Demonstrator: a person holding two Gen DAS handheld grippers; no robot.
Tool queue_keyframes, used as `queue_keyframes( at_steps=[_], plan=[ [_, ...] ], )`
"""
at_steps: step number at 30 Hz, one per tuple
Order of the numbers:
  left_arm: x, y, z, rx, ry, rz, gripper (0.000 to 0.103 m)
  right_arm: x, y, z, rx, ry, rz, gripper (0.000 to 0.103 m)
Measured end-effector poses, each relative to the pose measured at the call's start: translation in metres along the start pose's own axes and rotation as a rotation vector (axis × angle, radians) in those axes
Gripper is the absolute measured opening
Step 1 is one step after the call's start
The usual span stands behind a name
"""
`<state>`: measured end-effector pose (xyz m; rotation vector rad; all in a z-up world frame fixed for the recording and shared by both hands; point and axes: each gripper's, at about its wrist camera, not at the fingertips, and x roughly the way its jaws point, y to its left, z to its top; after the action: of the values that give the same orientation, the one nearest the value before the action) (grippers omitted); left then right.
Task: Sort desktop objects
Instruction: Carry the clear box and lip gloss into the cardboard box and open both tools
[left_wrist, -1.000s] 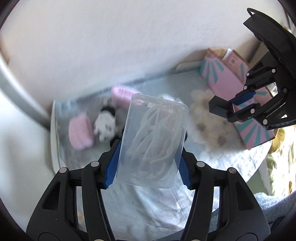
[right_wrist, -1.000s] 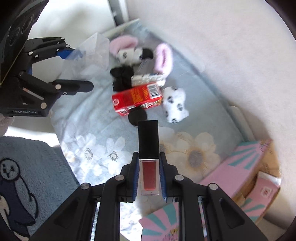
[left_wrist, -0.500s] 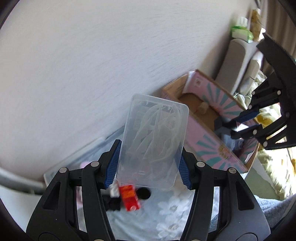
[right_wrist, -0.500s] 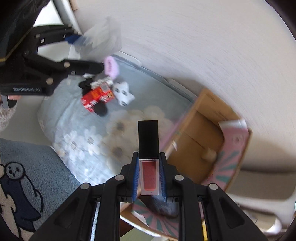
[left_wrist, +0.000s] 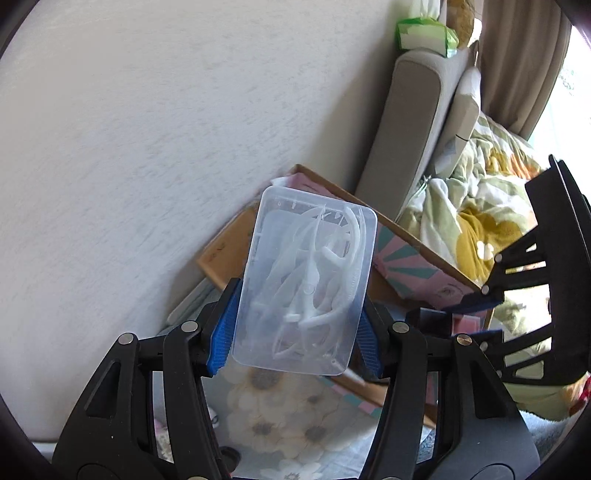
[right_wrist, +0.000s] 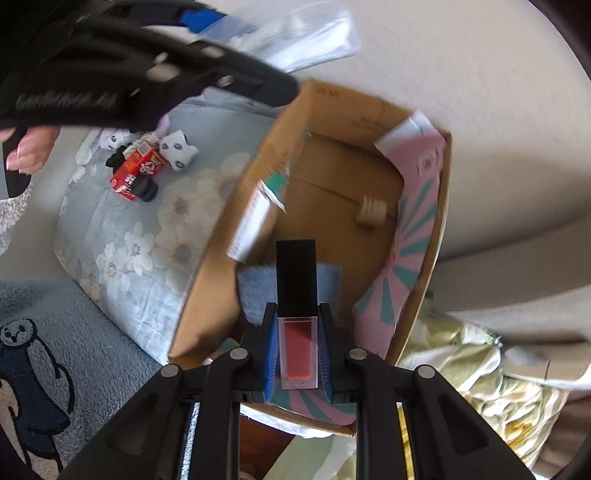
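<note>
My left gripper (left_wrist: 295, 328) is closed on a clear plastic case (left_wrist: 308, 282); the blue pads (left_wrist: 224, 332) press on both long sides of it near its lower end. The case stands almost upright and leans a little to the right, with white curved pieces inside. I hold this gripper raised, pointing to the wall (left_wrist: 147, 129), with the cardboard box (left_wrist: 417, 273) behind the case.

My right gripper (right_wrist: 297, 352) is closed on a lip gloss tube (right_wrist: 297, 317), red part between the pads, black cap pointing forward. It is tilted downward over the open cardboard box, and a blue fluffy cloth (right_wrist: 255, 291) lies in the box under the cap. In the right wrist view the left gripper crosses the upper left corner, blurred.

On the flowered cloth (right_wrist: 129, 229), left of the box, lie a red carton (right_wrist: 136, 170) and a small panda toy (right_wrist: 177, 149), near each other.
</note>
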<state>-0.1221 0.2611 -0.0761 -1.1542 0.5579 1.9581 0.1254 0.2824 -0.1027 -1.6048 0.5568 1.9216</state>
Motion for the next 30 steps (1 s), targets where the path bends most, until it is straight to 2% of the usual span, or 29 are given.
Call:
queue_keyframes(
  at_steps=[8, 16, 18, 19, 20, 21, 23, 25, 27, 30],
  plan=[
    [0.036, -0.015, 0.007, 0.031, 0.069, -0.008, 0.053, 0.011, -0.018, -0.016, 0.045, 0.0, 0.038, 0.018],
    [0.048, -0.015, 0.005, 0.017, 0.096, 0.007, 0.054, 0.018, -0.026, -0.014, 0.061, -0.016, 0.066, 0.018],
    [0.05, -0.008, 0.002, -0.025, 0.103, -0.045, 0.056, 0.021, -0.028, -0.012, 0.071, -0.009, 0.086, 0.018],
    [0.052, -0.005, 0.001, -0.046, 0.108, -0.077, 0.067, 0.024, -0.029, -0.011, 0.075, 0.0, 0.1, 0.02],
    [0.052, -0.001, 0.0, -0.07, 0.112, -0.097, 0.091, 0.026, -0.029, -0.01, 0.081, 0.011, 0.114, 0.028],
    [0.053, -0.001, 0.001, -0.086, 0.111, -0.091, 0.102, 0.027, -0.029, -0.01, 0.086, 0.016, 0.129, 0.035],
    [0.045, 0.003, 0.0, -0.098, 0.08, -0.074, 0.103, 0.027, -0.027, -0.012, 0.099, 0.02, 0.137, 0.073],
    [0.038, 0.008, 0.0, -0.099, 0.074, -0.056, 0.103, 0.025, -0.024, -0.014, 0.097, 0.016, 0.109, 0.08],
    [0.028, 0.013, -0.001, -0.096, 0.062, -0.014, 0.103, 0.023, -0.022, -0.015, 0.095, 0.019, 0.081, 0.08],
    [0.012, 0.021, -0.006, -0.102, 0.039, 0.008, 0.103, 0.019, -0.023, -0.017, 0.108, 0.012, 0.065, 0.08]
  ],
)
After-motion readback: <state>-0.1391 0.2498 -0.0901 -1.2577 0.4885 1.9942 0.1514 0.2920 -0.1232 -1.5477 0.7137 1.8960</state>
